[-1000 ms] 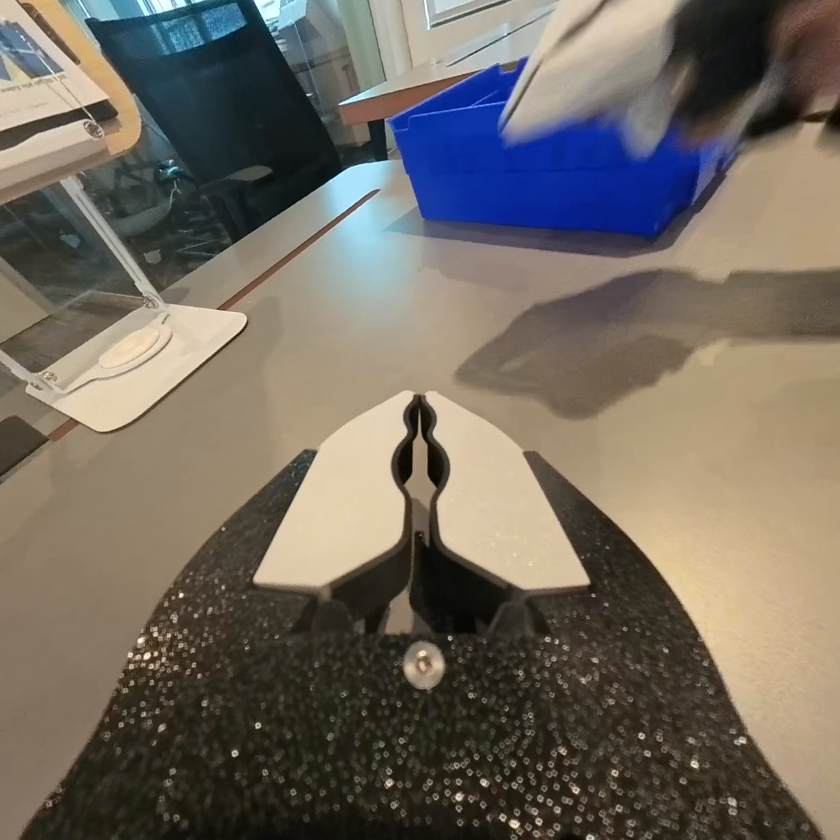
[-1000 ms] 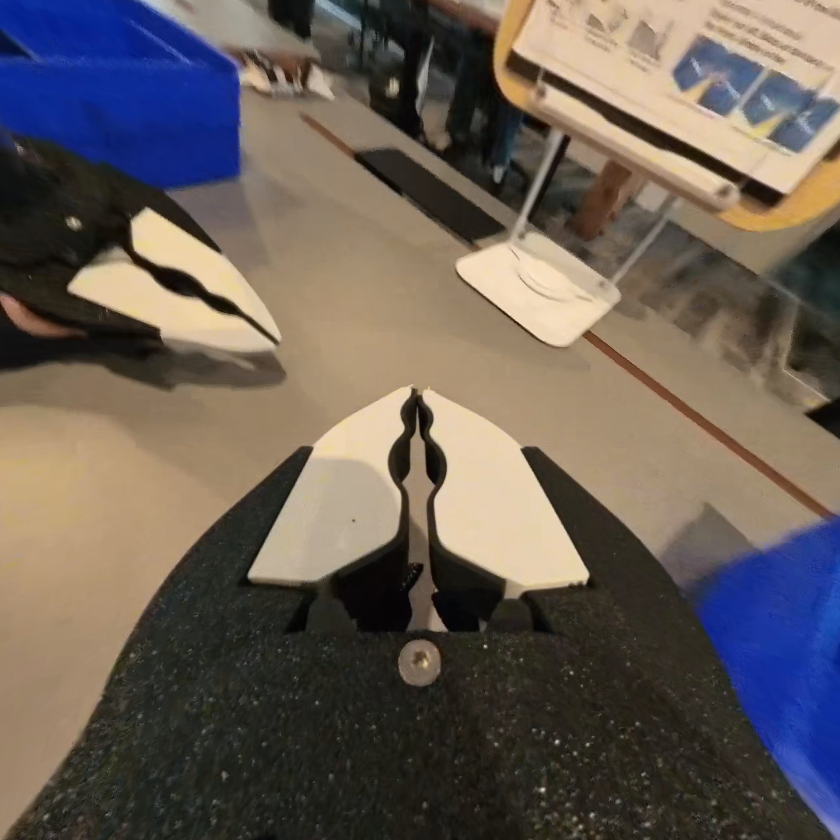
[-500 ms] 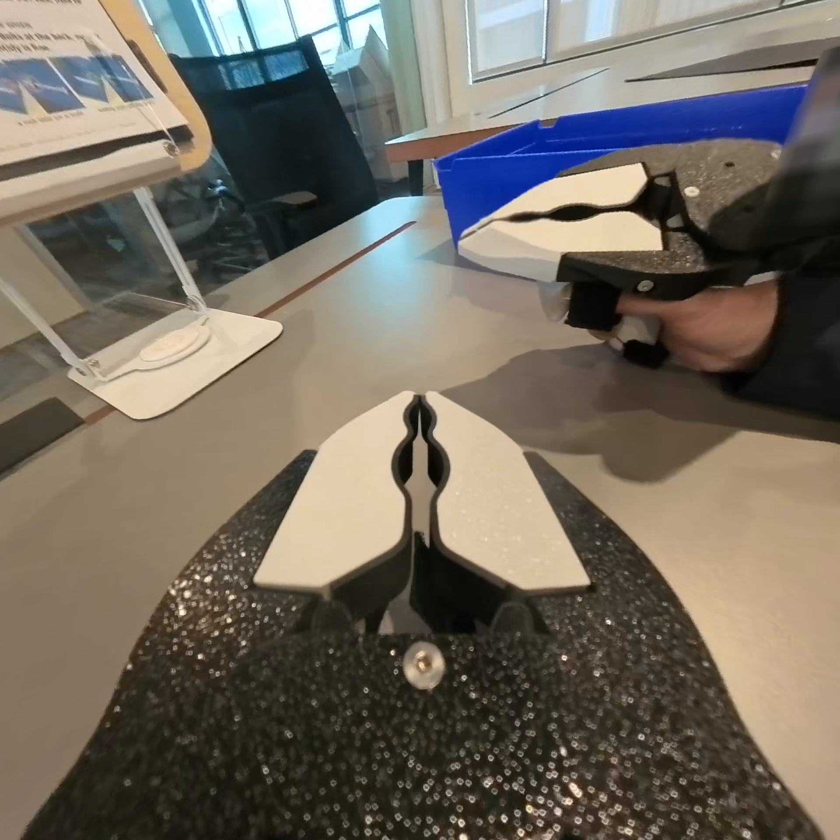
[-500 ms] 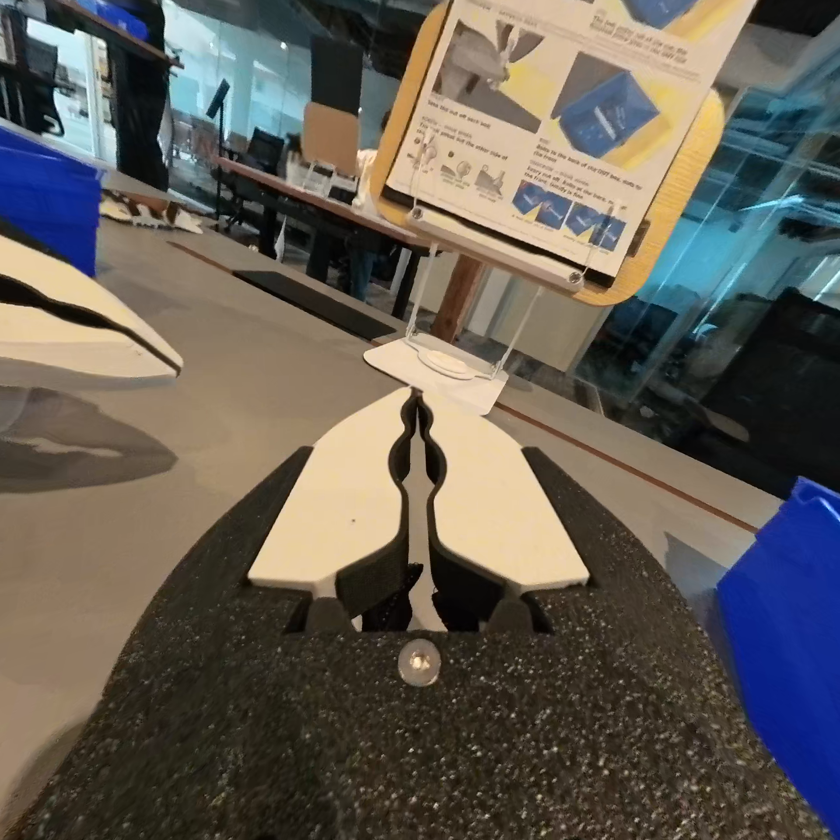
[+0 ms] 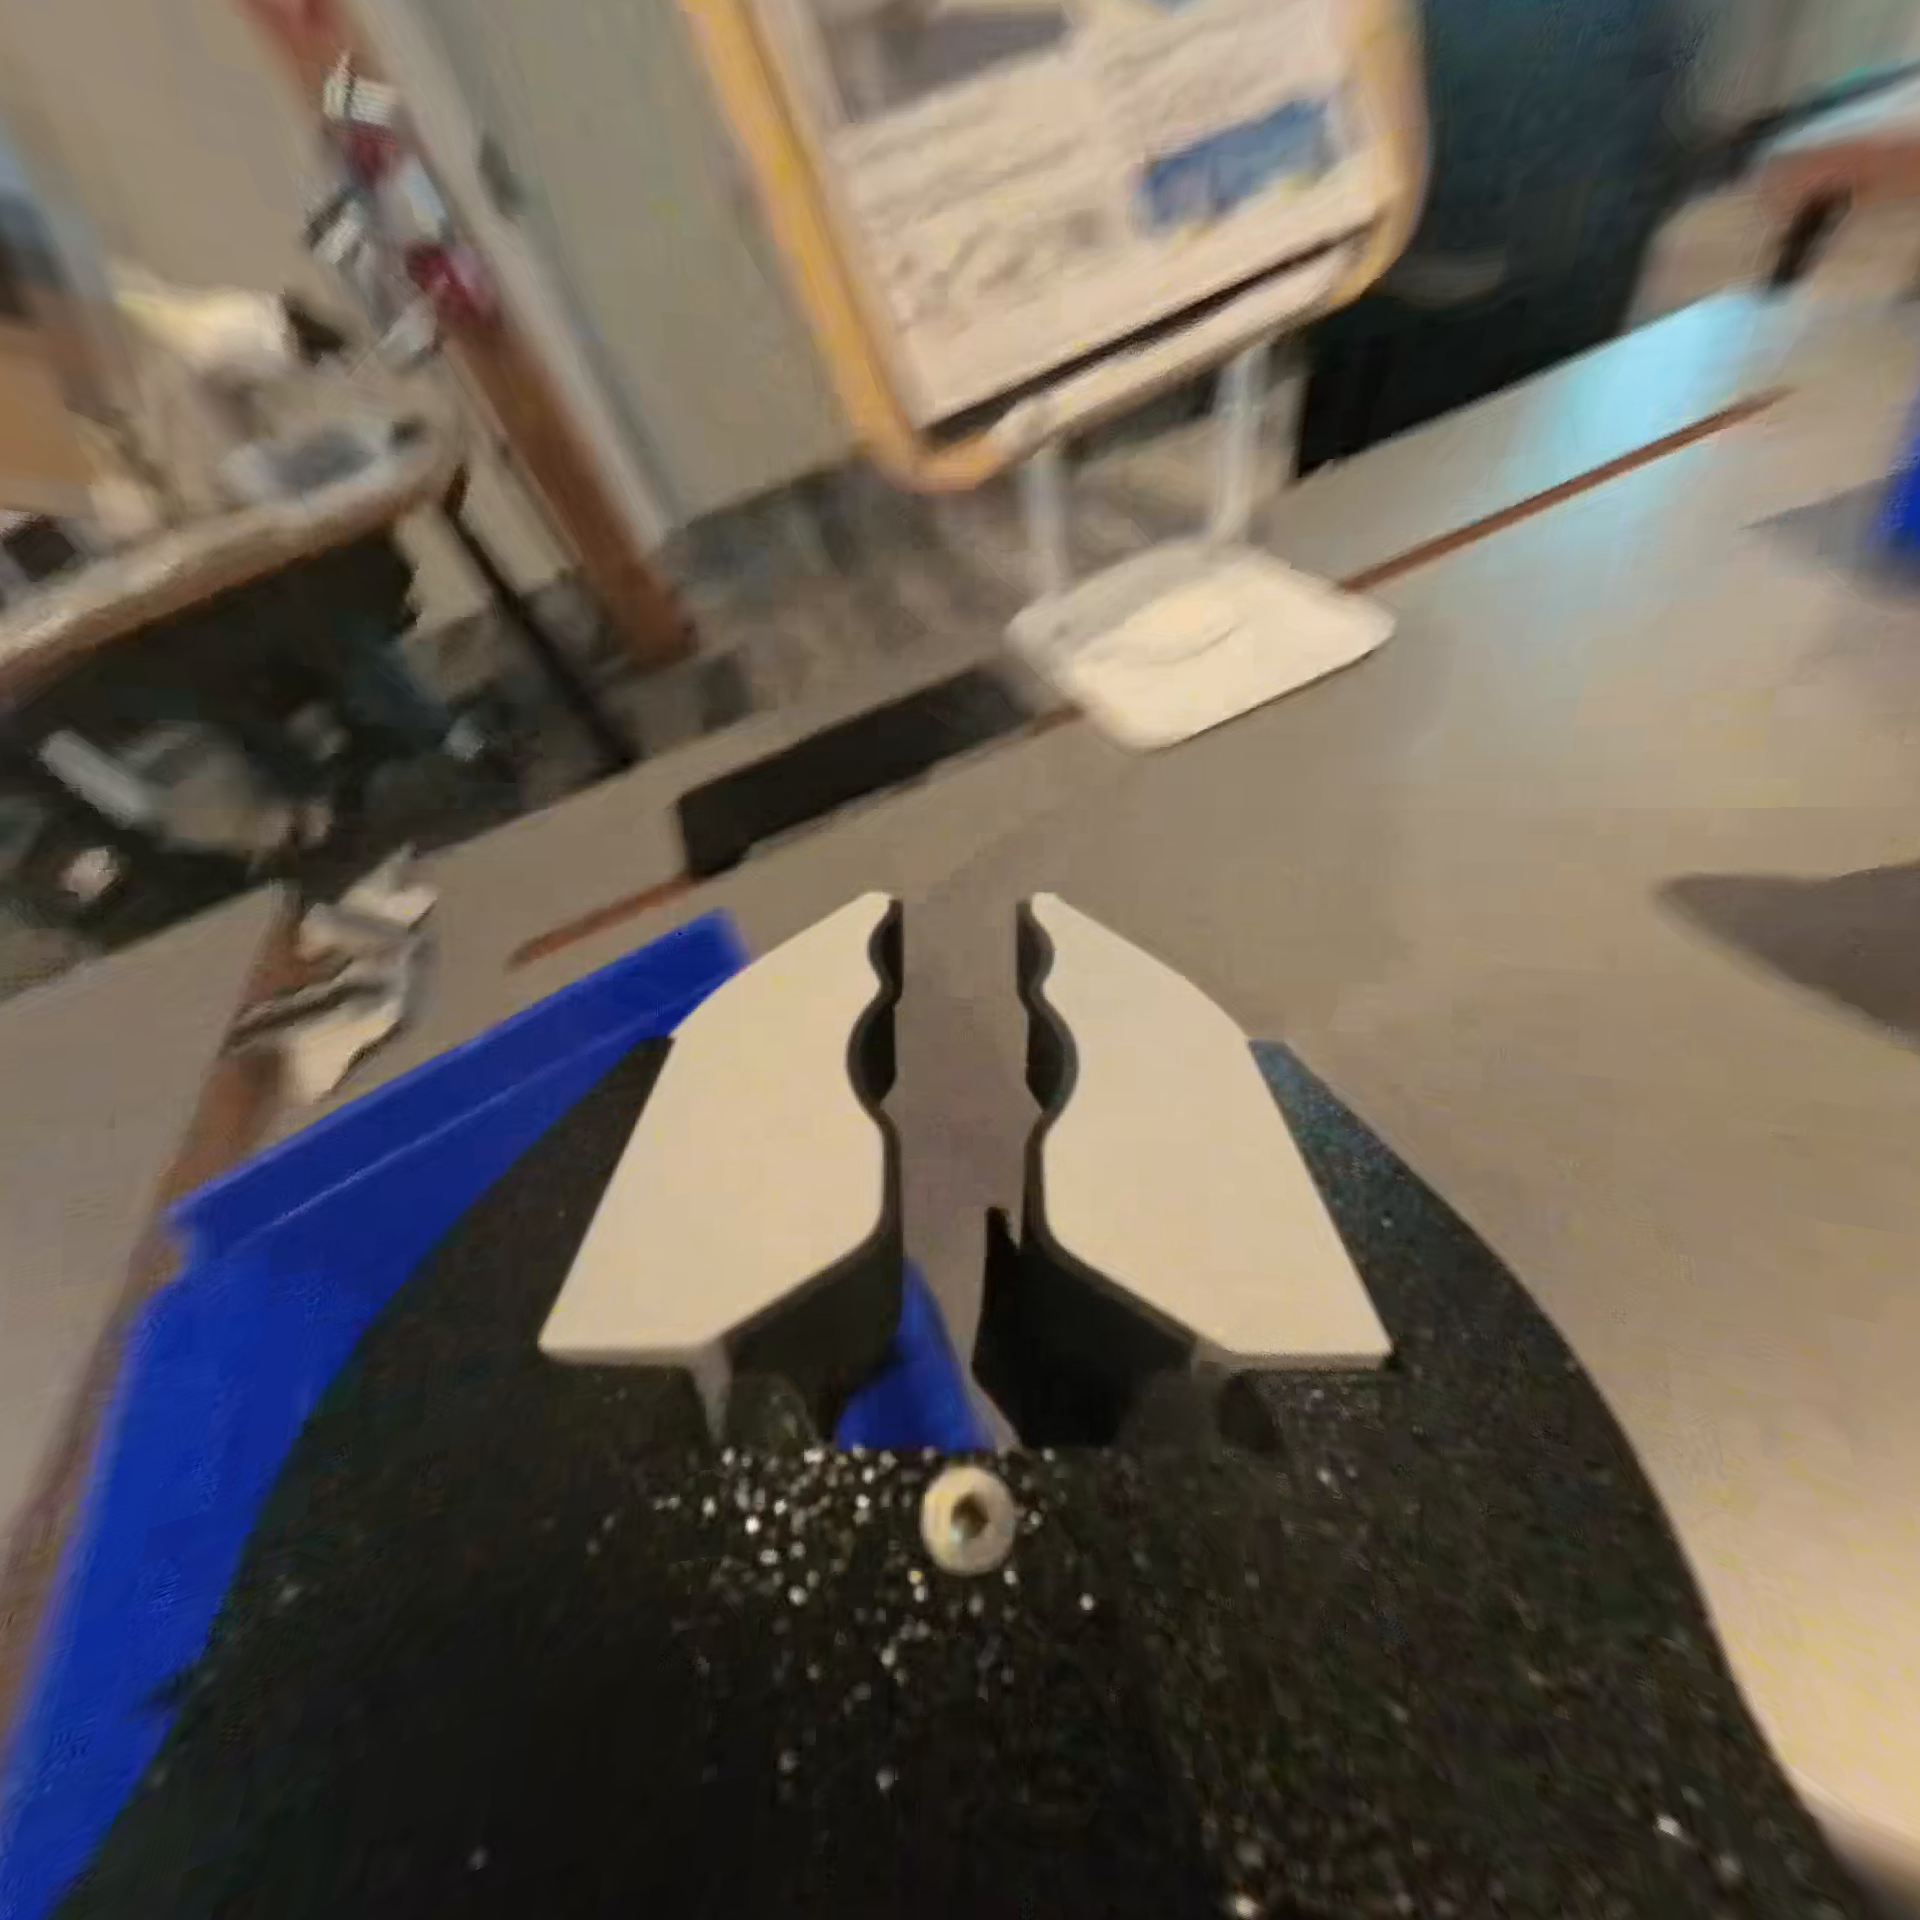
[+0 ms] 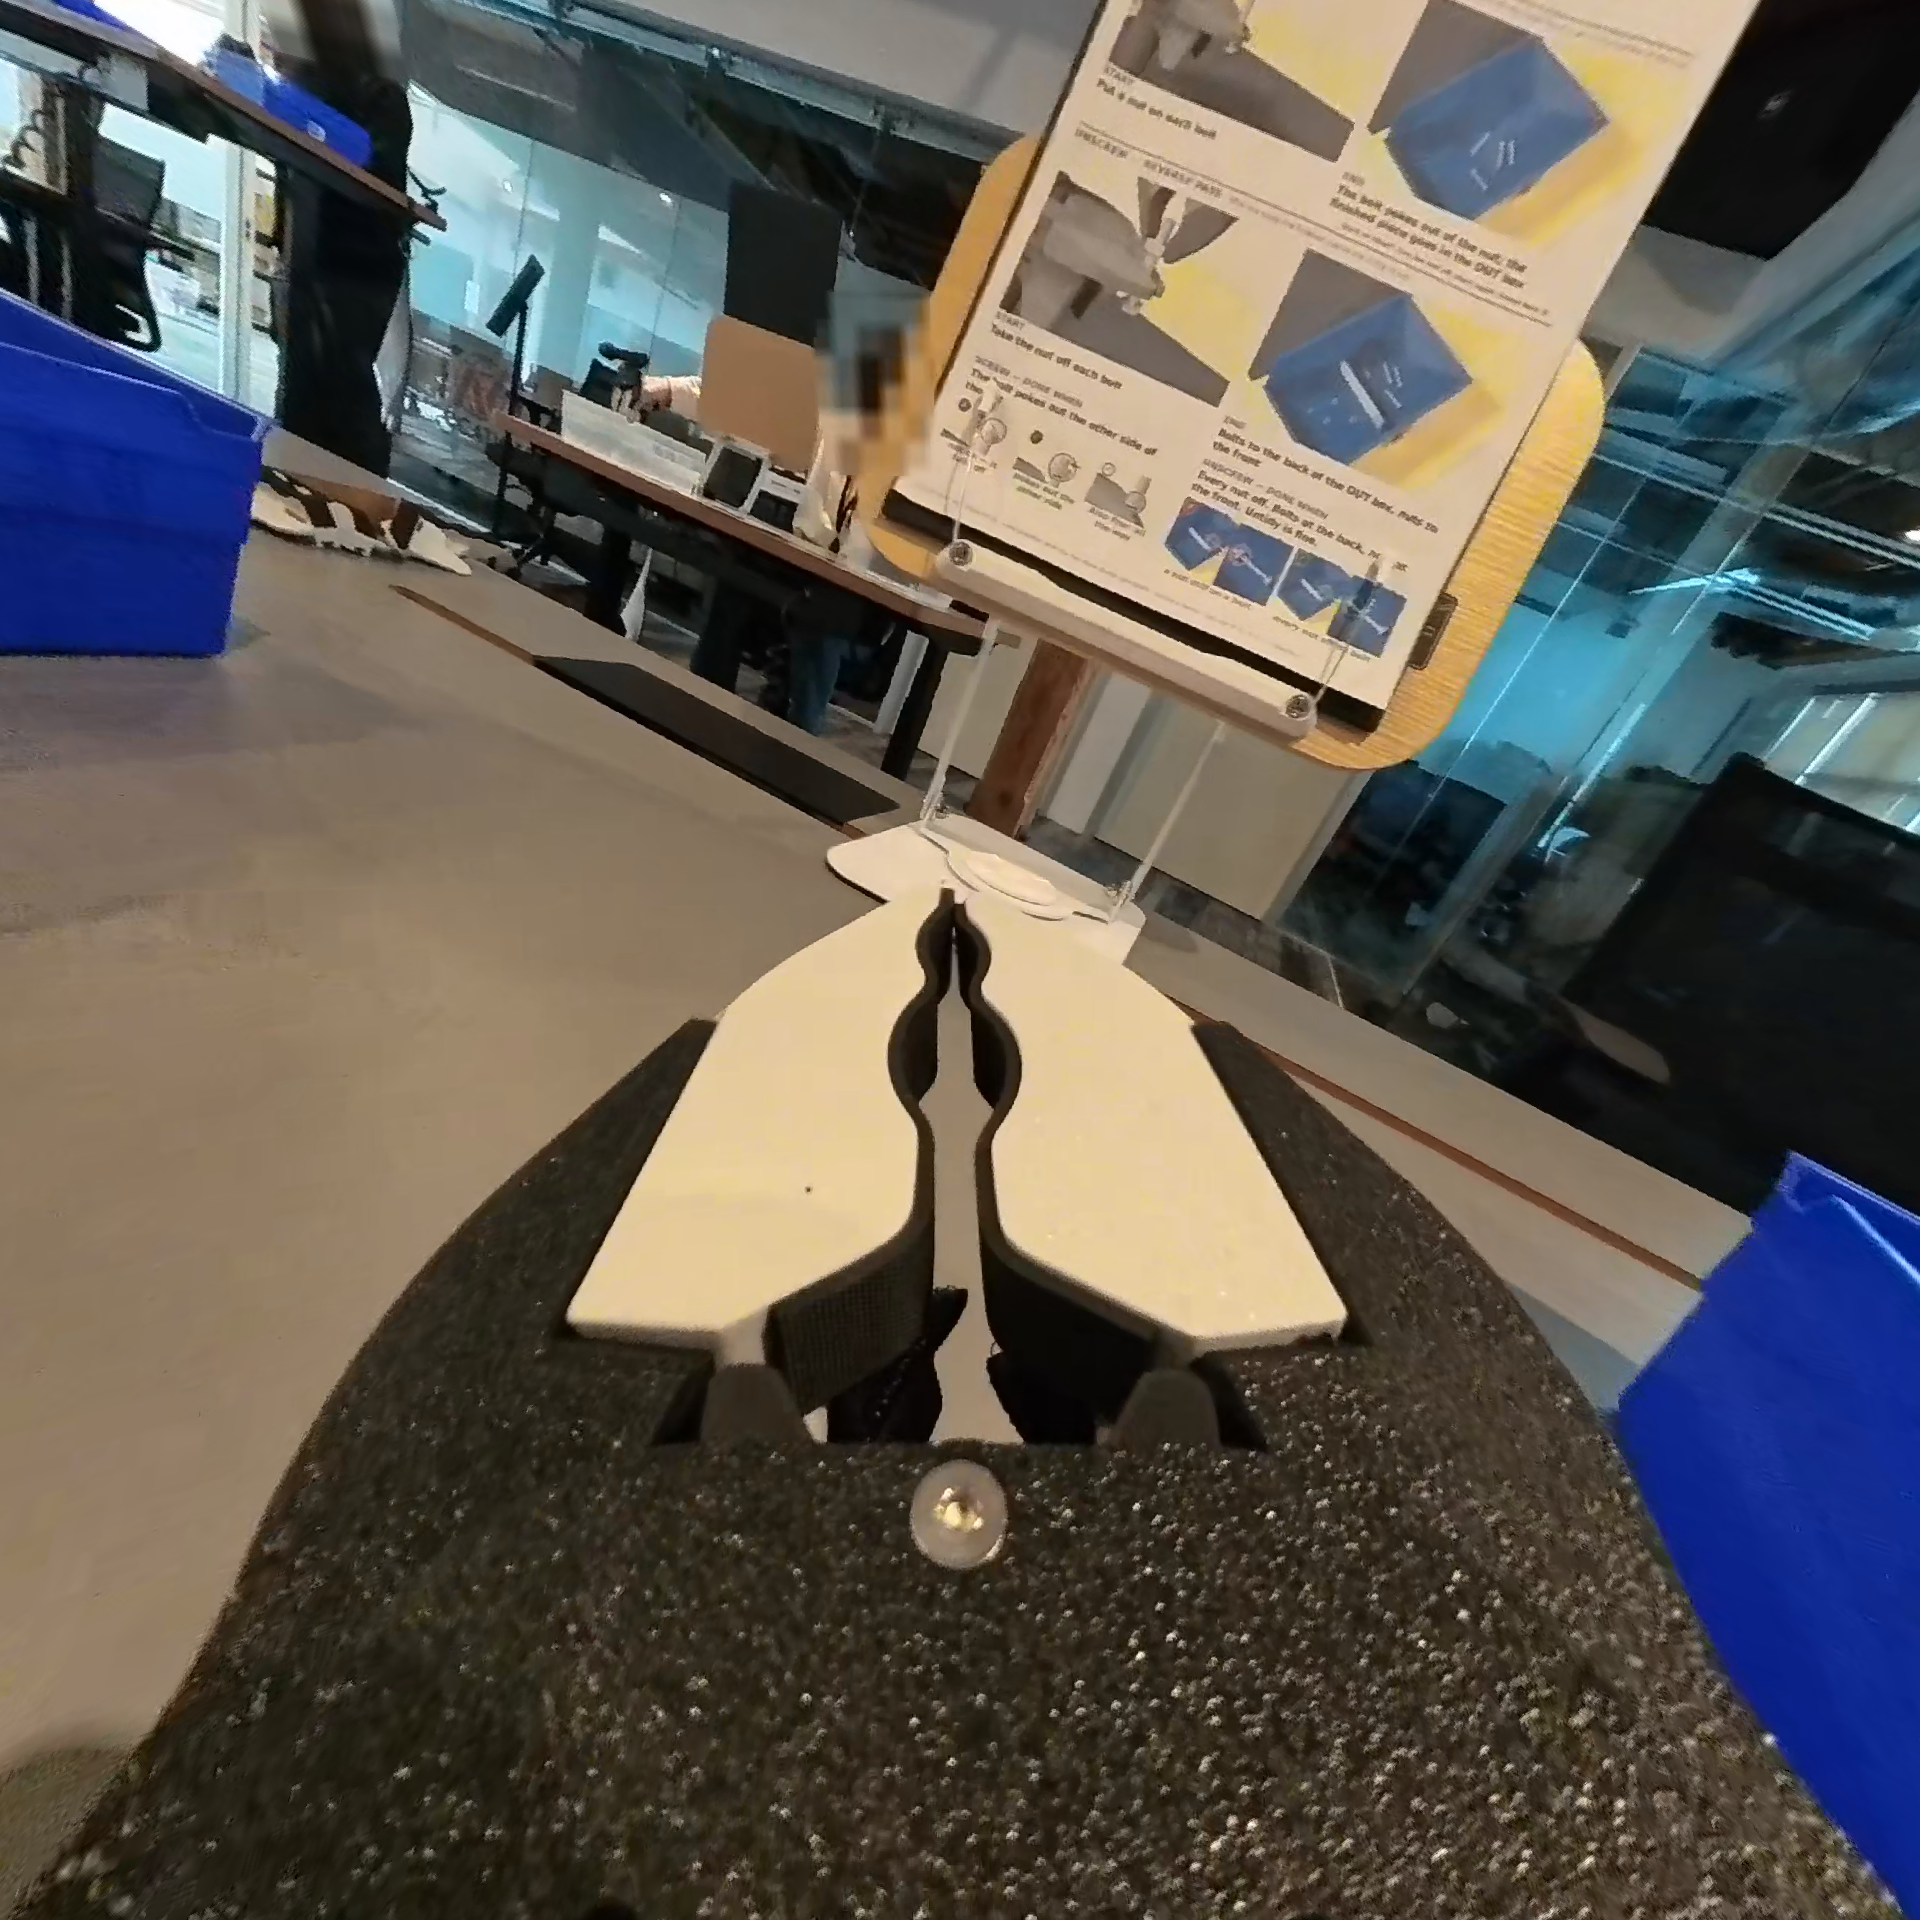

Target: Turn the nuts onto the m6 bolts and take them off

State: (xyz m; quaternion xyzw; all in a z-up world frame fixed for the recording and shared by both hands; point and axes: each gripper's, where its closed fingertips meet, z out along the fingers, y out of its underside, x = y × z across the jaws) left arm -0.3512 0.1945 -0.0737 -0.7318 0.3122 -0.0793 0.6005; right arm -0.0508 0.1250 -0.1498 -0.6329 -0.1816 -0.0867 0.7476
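Note:
No nuts or bolts show in either view. My left gripper [image 5: 958, 914] is open a little and empty, held over the near corner of a blue bin [image 5: 312, 1299] at the lower left; that view is blurred. My right gripper [image 6: 953, 906] is shut and empty, low over the grey table [image 6: 312, 935]. A blue bin [image 6: 114, 499] stands at the far left of the right wrist view and another blue bin [image 6: 1787, 1507] at the right edge. The bins' insides are hidden.
A white stand with an instruction sheet [image 6: 1247, 312] on a wooden board sits at the table's far edge, its base plate [image 6: 997, 883] just past my right fingertips. It also shows in the left wrist view [image 5: 1195, 655]. A black mat [image 6: 717, 727] lies at the far edge. The grippers' ends are close to 30 centimetres from one another.
My left gripper has swung left, away from the other gripper and over a blue bin, and has opened a little. My right gripper has tilted slightly and stays shut.

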